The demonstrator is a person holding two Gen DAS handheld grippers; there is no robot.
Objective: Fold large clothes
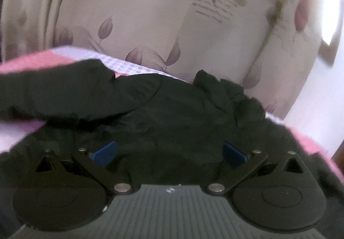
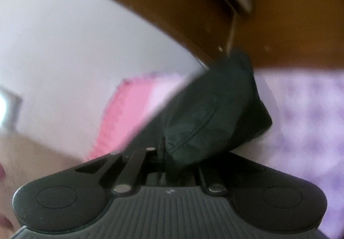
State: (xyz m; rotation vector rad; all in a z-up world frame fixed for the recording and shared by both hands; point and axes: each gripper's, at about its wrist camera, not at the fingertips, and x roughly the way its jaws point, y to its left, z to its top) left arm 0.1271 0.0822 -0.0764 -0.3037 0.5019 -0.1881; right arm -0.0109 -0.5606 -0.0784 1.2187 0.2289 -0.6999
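Note:
A large black garment [image 1: 150, 110] lies crumpled on the bed, one sleeve stretching to the left. My left gripper [image 1: 169, 150] hovers low over it, open, its blue pads [image 1: 104, 150] wide apart with the black cloth under and between them, not pinched. In the right wrist view my right gripper [image 2: 164, 148] is shut, the fingers drawn together on a fold of the black garment [image 2: 215, 110], which bulges up and to the right from the jaws. The picture is blurred.
The bed carries a lilac checked sheet [image 2: 301, 110] and a pink blanket [image 2: 122, 114]. A brown wooden bed frame [image 2: 172, 2] runs behind it beside a white wall [image 2: 53, 45]. A beige leaf-print curtain [image 1: 129, 24] hangs beyond the bed's far edge.

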